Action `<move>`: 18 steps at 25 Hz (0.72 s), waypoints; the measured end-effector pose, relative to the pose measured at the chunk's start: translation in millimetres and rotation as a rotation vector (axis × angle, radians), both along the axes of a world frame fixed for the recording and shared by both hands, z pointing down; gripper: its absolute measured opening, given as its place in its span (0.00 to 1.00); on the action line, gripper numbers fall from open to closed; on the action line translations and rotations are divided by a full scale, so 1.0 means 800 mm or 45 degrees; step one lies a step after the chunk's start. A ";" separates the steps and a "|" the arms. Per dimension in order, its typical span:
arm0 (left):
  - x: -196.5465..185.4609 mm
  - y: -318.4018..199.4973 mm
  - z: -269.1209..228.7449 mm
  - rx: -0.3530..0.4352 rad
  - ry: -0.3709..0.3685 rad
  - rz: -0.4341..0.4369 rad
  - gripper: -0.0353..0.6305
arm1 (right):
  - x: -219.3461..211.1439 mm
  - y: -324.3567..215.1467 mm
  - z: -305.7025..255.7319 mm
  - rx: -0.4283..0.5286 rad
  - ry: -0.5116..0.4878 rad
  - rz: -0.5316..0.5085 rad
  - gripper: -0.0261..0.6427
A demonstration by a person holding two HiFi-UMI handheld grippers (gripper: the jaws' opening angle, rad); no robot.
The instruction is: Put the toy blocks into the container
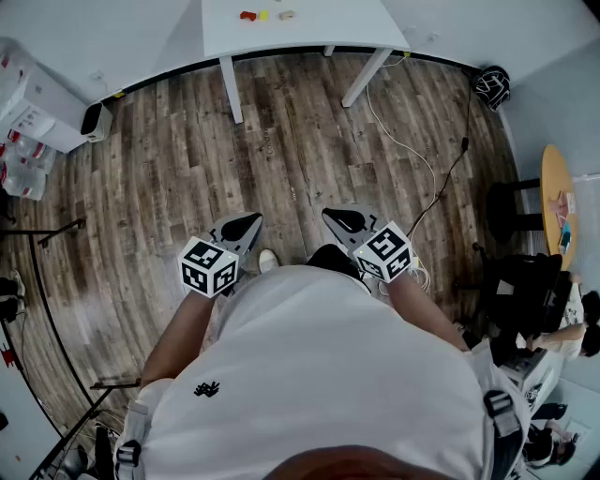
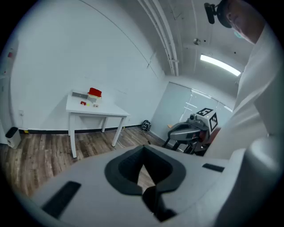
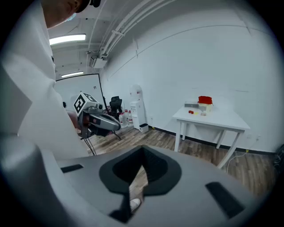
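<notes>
Far across the wood floor stands a white table (image 1: 300, 33) with a red block (image 1: 247, 15), a yellow block (image 1: 263, 14) and a tan block (image 1: 286, 14) on it. In the left gripper view a container with a red lid (image 2: 94, 93) sits at the back of that table (image 2: 95, 110), small blocks (image 2: 83, 103) in front of it. The right gripper view shows the same container (image 3: 204, 100) and blocks (image 3: 191, 112). Both grippers are held close to my body, far from the table. My left gripper (image 1: 239, 228) and my right gripper (image 1: 345, 220) are shut and empty.
White storage units (image 1: 37, 108) line the left wall, with black stands (image 1: 56, 234) below them. A cable (image 1: 412, 159) runs over the floor to a dark bag (image 1: 491, 86). At the right are a round wooden table (image 1: 557, 197), dark chairs and another person (image 1: 567, 328).
</notes>
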State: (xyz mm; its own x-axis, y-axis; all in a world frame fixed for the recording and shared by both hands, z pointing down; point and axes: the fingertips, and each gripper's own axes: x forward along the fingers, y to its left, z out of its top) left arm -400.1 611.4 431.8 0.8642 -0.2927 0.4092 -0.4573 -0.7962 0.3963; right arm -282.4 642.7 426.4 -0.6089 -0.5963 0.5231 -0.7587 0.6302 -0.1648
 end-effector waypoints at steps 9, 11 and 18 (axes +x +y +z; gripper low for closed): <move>0.045 -0.048 0.017 0.033 -0.038 0.061 0.06 | 0.038 -0.038 0.022 -0.016 -0.028 0.052 0.05; 0.063 -0.065 0.020 0.038 -0.048 0.055 0.06 | 0.055 -0.055 0.028 -0.013 -0.042 0.052 0.05; 0.131 -0.134 0.013 0.082 -0.112 -0.019 0.06 | 0.116 -0.133 0.028 0.029 -0.105 -0.025 0.05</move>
State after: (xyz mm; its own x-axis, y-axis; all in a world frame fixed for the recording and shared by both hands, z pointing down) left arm -295.3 503.9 442.1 0.8211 -0.3333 0.4633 -0.4999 -0.8117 0.3020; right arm -189.6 536.4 449.0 -0.6611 -0.5949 0.4572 -0.7305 0.6493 -0.2115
